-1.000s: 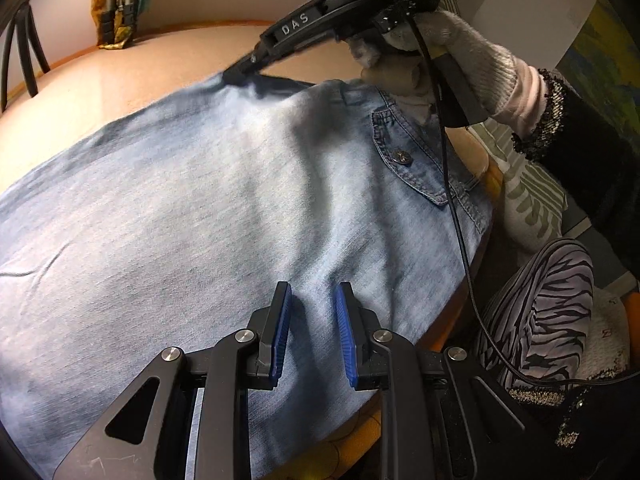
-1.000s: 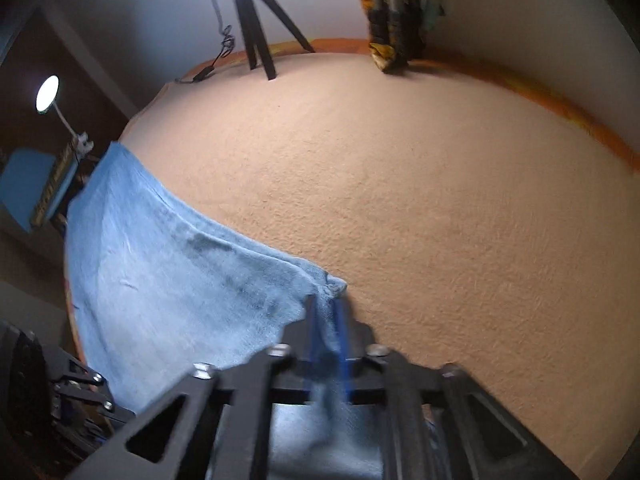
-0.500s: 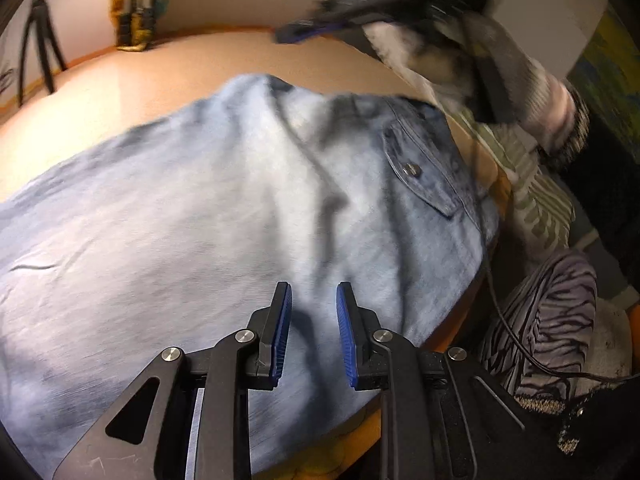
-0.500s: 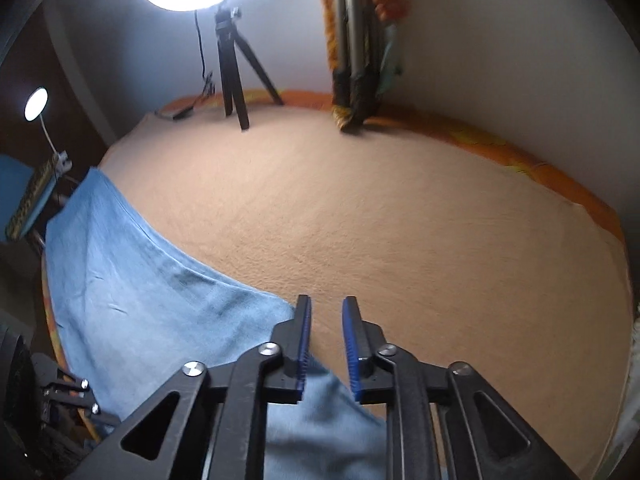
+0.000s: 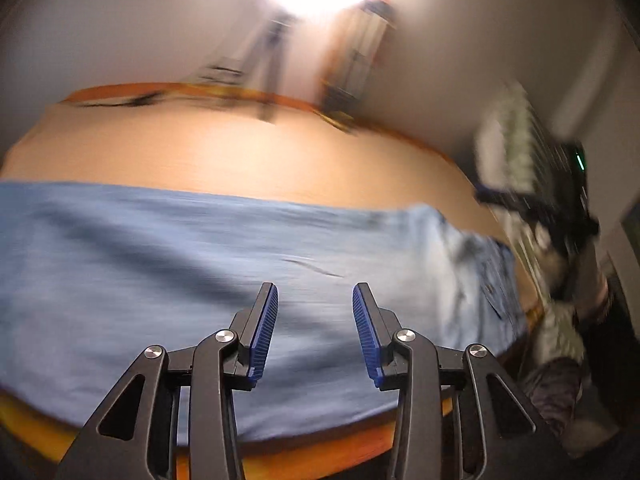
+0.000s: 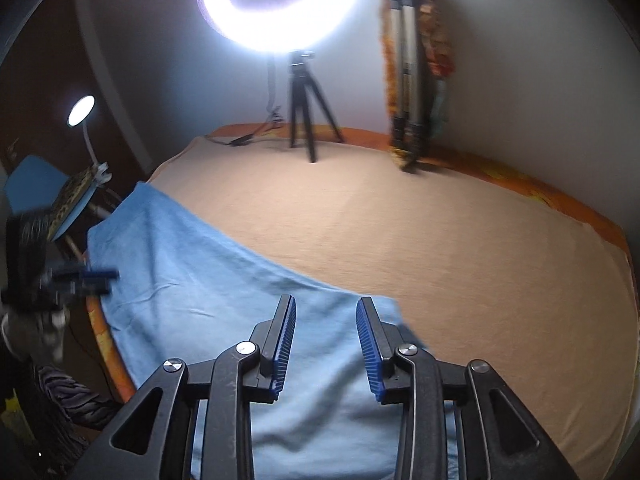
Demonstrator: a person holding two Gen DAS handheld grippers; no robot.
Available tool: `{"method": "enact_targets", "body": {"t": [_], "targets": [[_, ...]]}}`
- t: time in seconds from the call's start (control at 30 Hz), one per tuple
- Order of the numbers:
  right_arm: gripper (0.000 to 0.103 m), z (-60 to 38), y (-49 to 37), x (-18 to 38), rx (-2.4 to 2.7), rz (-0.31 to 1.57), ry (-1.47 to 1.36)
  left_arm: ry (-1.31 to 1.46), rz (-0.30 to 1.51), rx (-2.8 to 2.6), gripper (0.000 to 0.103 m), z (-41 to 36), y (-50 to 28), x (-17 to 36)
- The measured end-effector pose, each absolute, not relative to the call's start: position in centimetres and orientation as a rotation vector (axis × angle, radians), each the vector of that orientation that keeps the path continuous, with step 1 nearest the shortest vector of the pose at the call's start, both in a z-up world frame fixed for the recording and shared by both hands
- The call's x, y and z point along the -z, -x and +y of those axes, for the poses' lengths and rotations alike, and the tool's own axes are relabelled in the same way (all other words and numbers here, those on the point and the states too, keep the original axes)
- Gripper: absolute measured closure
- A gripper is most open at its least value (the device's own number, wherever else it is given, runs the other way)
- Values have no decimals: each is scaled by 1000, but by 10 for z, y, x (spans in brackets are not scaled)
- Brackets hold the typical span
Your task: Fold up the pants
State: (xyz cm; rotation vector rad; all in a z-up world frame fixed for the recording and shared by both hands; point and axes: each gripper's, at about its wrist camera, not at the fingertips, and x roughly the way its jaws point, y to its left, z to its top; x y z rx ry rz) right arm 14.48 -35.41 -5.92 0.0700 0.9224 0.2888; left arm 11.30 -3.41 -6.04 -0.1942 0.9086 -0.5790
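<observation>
The pants point(image 5: 248, 280), pale blue denim, lie flat along the near edge of the beige-covered surface point(image 6: 400, 220). Left claw point(image 5: 315, 326): jaws opening, empty, above the cloth. Right claw point(image 6: 326, 340): jaws opening, empty, above the corner nearest it. The denim looks soft and limp but fairly heavy; an edge or corner pinch should hold best, as mid-panel cloth would sag. The left view is motion-blurred; the pocket end at its right is smeared, and the pants' full length is cut off.

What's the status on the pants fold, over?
Both tongs, left and right, opening, nothing gripped. Pants lie flat on the bed, released. Nothing in the way.
</observation>
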Motion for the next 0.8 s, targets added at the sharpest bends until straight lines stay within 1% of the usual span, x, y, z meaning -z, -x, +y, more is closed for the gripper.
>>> {"method": "enact_targets", "body": {"t": [0.1,0.2,0.4,0.6,0.8], "targets": [[70,-326,-145,54,-328,914,-41,256,888,468,58,27,-112,58],[70,-301,-147,52,-358,912,-20,354,875,340,58,95,-108,65],[69,-245,-153,57,-426,924,30,470,854,132,58,198,-93,87],[69,-203,-155,63,-476,941,42,616,830,-6,58,278,-88,109],[69,-167,-153,70,-508,963,46,794,827,-90,58,338,-91,141]]}}
